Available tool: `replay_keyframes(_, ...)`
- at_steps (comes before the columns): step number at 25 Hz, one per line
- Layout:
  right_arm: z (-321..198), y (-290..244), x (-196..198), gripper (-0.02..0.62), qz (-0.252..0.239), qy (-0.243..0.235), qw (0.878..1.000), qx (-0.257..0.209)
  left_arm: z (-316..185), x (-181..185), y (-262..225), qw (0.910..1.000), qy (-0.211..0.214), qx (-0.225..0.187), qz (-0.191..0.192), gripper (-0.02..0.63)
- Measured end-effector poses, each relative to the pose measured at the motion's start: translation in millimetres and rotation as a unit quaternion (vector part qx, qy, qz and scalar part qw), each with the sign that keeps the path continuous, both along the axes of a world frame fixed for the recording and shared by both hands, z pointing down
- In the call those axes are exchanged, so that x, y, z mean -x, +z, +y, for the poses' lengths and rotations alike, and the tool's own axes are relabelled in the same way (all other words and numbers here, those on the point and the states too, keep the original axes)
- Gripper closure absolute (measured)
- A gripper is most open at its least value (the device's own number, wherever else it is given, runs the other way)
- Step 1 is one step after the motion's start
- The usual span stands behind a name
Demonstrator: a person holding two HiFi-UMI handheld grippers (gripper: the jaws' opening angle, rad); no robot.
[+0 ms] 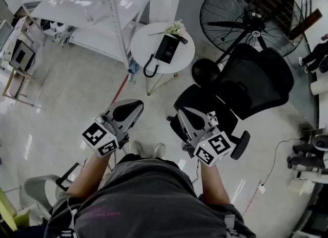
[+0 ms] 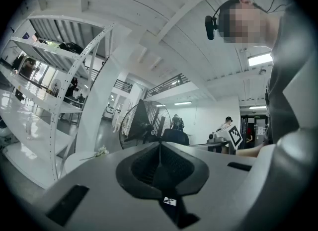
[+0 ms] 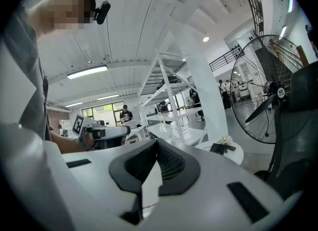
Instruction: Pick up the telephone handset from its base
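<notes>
The black telephone (image 1: 167,48) lies on a small round white table (image 1: 148,40) some way ahead of me, beside a sprig of pale flowers (image 1: 176,28). A black looped cord (image 1: 150,68) hangs over the table's near edge. I cannot make out the handset apart from the base. My left gripper (image 1: 136,104) and right gripper (image 1: 182,110) are both held near my waist, far short of the table, jaws together and nothing in them. In the right gripper view the telephone (image 3: 217,148) shows small on the table (image 3: 237,153). The left gripper view shows only the table's edge (image 2: 74,161) and flowers (image 2: 102,151).
A black office chair (image 1: 246,83) stands just right of my right gripper, with a large floor fan (image 1: 246,17) behind it. White metal shelving (image 1: 92,12) rises left of the table. Cables and equipment lie on the floor at the right. My shoes (image 1: 146,150) are below.
</notes>
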State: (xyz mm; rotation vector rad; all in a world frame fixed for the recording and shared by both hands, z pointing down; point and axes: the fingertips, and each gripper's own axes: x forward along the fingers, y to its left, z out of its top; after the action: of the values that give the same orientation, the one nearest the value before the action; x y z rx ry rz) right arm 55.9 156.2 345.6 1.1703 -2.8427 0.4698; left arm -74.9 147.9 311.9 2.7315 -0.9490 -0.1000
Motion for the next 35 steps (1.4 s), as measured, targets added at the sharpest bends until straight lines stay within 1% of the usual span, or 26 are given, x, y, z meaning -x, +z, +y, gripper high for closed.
replay_keyframes(7, 3.3, 2.3, -9.2, 0.577, 0.001, -0.006, 1.000, -0.003, 6.5, -10.3, 4.9, 1.0000, -0.006, 0.004, 0.002, 0.583)
replay_keyframes(20, 14.0, 18.7, -55.8, 0.577, -0.016, -0.013, 1.000, 0.008, 28.6, -50.0, 17.0, 0.9996, -0.025, 0.011, -0.005, 0.583)
replay_keyframes(24, 17.9, 21.2, -63.8, 0.577, -0.018, -0.016, 1.000, 0.008, 34.5, -57.5, 19.0, 0.9996, -0.025, 0.010, -0.008, 0.583)
replay_keyframes(30, 11.2, 25.5, -72.1, 0.577, -0.026, -0.013, 0.999, 0.015, 29.8, -61.4, 20.2, 0.9994, -0.029, 0.012, -0.010, 0.583)
replay_keyframes(35, -3.0, 22.3, -66.3, 0.577, -0.023, -0.016, 1.000, 0.012, 15.3, -51.9, 21.4, 0.9992, -0.037, 0.014, -0.007, 0.583)
